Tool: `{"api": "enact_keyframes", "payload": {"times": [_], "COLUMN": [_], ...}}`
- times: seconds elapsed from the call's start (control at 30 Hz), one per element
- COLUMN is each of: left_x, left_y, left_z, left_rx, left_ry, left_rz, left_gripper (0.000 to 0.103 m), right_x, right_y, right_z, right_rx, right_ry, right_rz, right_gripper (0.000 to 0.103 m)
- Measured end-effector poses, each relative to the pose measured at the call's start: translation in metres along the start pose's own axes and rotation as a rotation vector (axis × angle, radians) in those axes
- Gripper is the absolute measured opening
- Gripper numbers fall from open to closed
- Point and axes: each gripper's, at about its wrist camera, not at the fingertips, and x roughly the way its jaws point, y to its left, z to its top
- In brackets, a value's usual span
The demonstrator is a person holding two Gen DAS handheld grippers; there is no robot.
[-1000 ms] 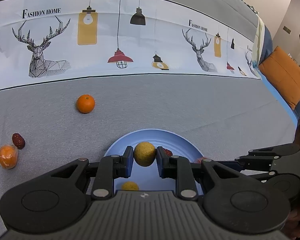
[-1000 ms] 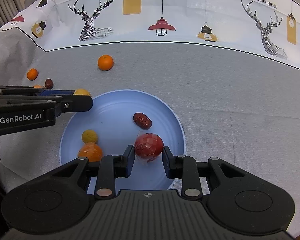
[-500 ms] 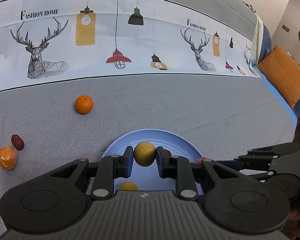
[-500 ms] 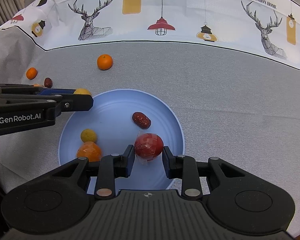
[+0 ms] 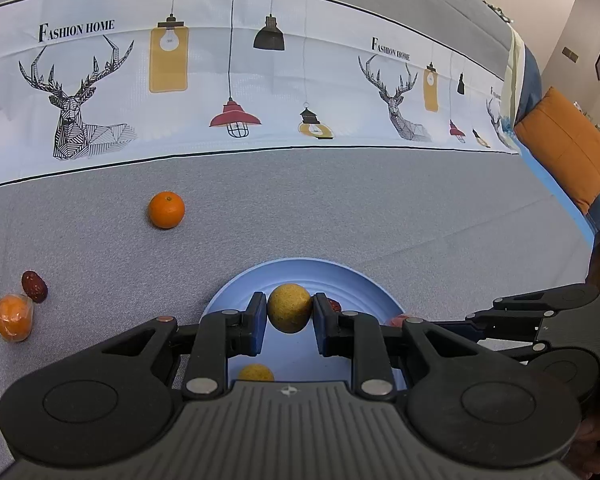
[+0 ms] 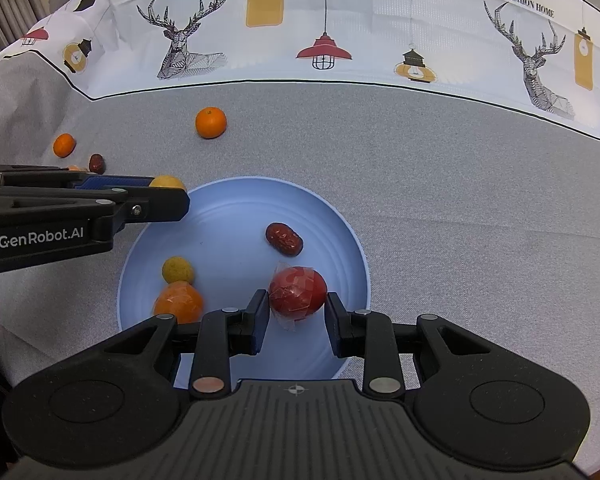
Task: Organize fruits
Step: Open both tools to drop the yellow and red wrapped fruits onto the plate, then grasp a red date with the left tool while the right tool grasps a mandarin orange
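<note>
Grey fabric covers the work surface, bordered at the far side by a white printed band of deer heads, hanging lamps and the words "Fashion Home"; an orange cushion sits off to the right in the left wrist view. On the cloth lies a light blue plate. The left gripper is clenched on a dull yellow round fruit, held between its blue-padded fingers over the near-left edge of the plate. The right gripper has its fingers set either side of a red fruit in clear wrap; the left finger touches the wrapping, while a slight gap shows at the right finger, so a firm grasp cannot be told for sure. On the plate rest a dark red date, a small yellow fruit and, touching it, a wrapped orange fruit. Off the plate, on the cloth, a bare orange sits well apart toward the printed band, and farther left a second date lies just beside another wrapped orange. One more small orange shows at far left in the right wrist view.
</note>
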Motion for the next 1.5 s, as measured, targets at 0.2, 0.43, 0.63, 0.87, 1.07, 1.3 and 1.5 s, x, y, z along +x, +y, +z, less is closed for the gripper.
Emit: {"api": "enact_keyframes", "payload": {"times": [0.2,0.43,0.63,0.87,1.07,1.3,1.5], "left_x": [-0.001,-0.004,-0.029,-0.053,-0.029,-0.002,0.018], "left_y": [0.001,0.003,0.022,0.11,0.189,0.206,0.205], "left_z": [0.001,0.002,0.012,0.062,0.06,0.058,0.051], "left_rx": [-0.007,-0.01,-0.077,-0.325,-0.418,-0.553,-0.552], "left_ry": [-0.003,-0.013,-0.124,-0.091,-0.005,0.089,0.141], "left_rz": [-0.001,0.008,0.103,0.145,0.316,0.292,0.322], "left_gripper": [0.03,0.03,0.012,0.012,0.013,0.021,0.027], "right_x": [-0.002,-0.002,-0.009,-0.029,-0.036,-0.021,0.007], "right_y": [0.001,0.002,-0.002,-0.011,-0.003,0.013,0.042], "right_z": [-0.001,0.0,0.004,0.017,0.025,0.046,0.078], "right_rx": [0.002,0.008,0.042,0.155,0.206,0.265,0.242], "right_ry": [-0.012,-0.017,-0.071,-0.23,-0.308,-0.302,-0.289], "right_rz": [-0.013,-0.024,-0.046,-0.064,-0.032,0.04,0.093], "right_gripper": [0.044,0.044,0.045,0.044,0.044,0.044,0.044]}}
